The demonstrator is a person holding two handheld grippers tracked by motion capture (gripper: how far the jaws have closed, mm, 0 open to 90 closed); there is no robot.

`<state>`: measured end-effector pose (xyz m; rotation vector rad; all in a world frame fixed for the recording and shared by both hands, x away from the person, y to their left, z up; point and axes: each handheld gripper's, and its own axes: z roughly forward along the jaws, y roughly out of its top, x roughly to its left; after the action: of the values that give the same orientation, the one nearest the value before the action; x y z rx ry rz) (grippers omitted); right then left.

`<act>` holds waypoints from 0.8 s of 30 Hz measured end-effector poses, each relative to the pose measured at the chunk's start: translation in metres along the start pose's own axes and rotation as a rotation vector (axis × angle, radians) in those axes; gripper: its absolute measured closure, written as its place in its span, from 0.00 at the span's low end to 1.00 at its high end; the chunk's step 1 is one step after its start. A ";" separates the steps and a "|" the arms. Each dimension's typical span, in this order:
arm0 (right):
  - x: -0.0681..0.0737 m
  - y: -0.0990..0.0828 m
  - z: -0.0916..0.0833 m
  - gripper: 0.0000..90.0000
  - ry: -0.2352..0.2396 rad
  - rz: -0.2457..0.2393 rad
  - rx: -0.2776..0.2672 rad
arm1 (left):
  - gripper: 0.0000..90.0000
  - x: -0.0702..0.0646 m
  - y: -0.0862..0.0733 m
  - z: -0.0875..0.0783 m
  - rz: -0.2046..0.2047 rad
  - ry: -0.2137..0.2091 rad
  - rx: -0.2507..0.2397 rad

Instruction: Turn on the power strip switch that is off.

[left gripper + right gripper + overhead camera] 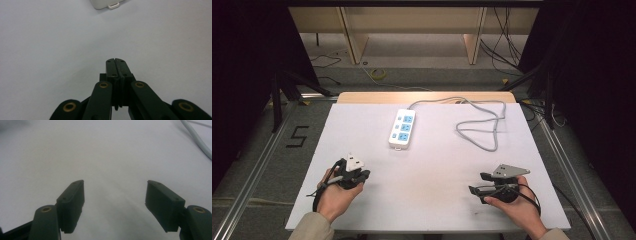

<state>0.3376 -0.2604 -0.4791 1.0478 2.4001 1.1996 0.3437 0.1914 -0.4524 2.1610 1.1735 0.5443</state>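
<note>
A single black figure "5" (pixel 298 136) is marked on the grey floor (pixel 272 165) at the left of the high view, beside the table's left edge, and it is the one sign that can be read, since nothing on the white power strip (pixel 402 128) is legible.

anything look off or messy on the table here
Nothing stands out. The power strip lies flat and slightly angled on the white table, its grey cord looping loosely to its right. The left tool is shut, the right tool open, both empty.
</note>
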 end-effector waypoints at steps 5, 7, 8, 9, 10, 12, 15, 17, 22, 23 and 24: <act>0.000 0.000 0.000 0.36 -0.001 0.003 -0.002 | 1.00 -0.001 0.006 0.000 -0.020 -0.011 0.011; 0.000 0.000 0.000 0.36 -0.002 -0.001 0.001 | 1.00 -0.002 0.009 0.001 -0.021 -0.015 0.024; 0.000 0.000 0.000 0.36 -0.002 -0.001 0.001 | 1.00 -0.002 0.009 0.001 -0.021 -0.015 0.024; 0.000 0.000 0.000 0.36 -0.002 -0.001 0.001 | 1.00 -0.002 0.010 0.001 -0.025 -0.015 0.026; 0.000 0.000 0.000 0.36 -0.002 -0.001 0.001 | 1.00 -0.003 0.011 0.002 -0.025 -0.017 0.029; 0.000 0.000 0.000 0.36 -0.001 -0.002 0.001 | 1.00 -0.003 0.014 0.002 -0.026 -0.017 0.034; 0.000 0.000 0.000 0.36 -0.001 0.000 0.000 | 1.00 -0.002 0.020 0.003 -0.029 -0.016 0.037; 0.000 0.000 0.000 0.36 0.001 -0.002 0.001 | 1.00 -0.002 0.022 0.004 -0.028 -0.019 0.042; 0.000 0.000 0.001 0.36 0.002 0.000 0.002 | 1.00 -0.003 0.027 0.006 -0.025 -0.021 0.051; 0.000 0.000 0.001 0.36 0.003 0.000 0.001 | 1.00 -0.003 0.030 0.007 -0.020 -0.021 0.057; 0.000 0.000 0.001 0.36 0.003 0.000 0.001 | 1.00 -0.003 0.030 0.007 -0.020 -0.021 0.057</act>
<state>0.3378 -0.2596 -0.4793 1.0473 2.4033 1.2009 0.3644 0.1742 -0.4371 2.1953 1.2109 0.4836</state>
